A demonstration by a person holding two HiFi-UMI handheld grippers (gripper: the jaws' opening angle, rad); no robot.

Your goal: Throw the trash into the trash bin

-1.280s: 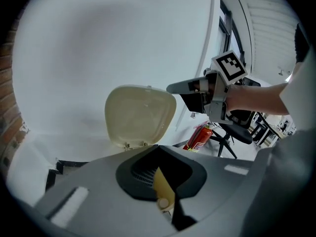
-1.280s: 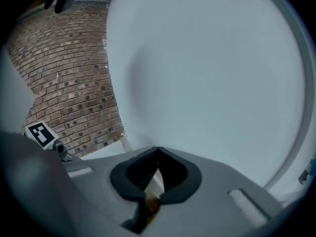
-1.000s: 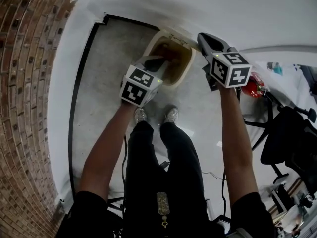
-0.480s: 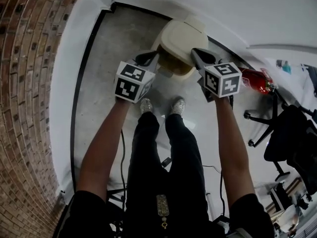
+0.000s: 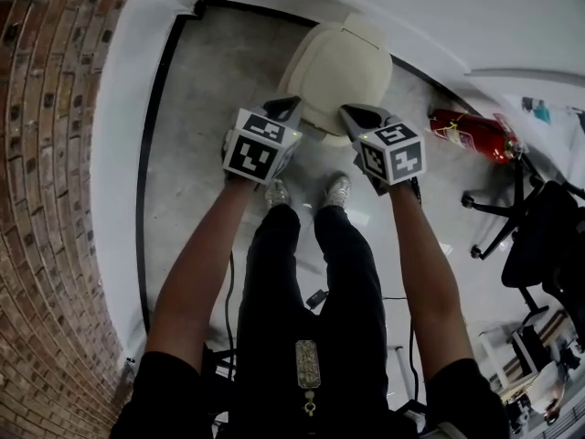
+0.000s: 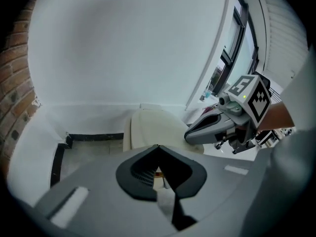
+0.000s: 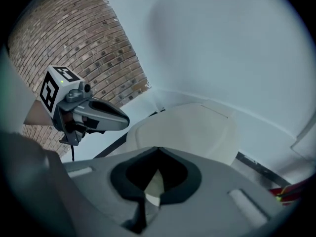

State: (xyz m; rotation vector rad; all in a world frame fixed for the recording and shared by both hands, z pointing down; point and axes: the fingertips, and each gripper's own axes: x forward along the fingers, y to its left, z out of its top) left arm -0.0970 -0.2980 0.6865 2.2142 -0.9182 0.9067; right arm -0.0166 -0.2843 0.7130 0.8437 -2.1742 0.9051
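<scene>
Seemingly an office corner: brick wall beyond the left gripper; fire extinguisher and swivel chair beyond the right gripper.

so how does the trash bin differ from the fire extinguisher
The trash bin is cream and broad with its lid shut; the fire extinguisher is red, a slim cylinder. The trash bin sits straight ahead of the person's shoes; the fire extinguisher is off to the right. Both are by the white wall.

In the head view, the left arm and right arm reach up-frame, holding the left gripper and right gripper side by side at centre, angled downward, the left's jaws closed tip to tip and the right's seemingly so.
</scene>
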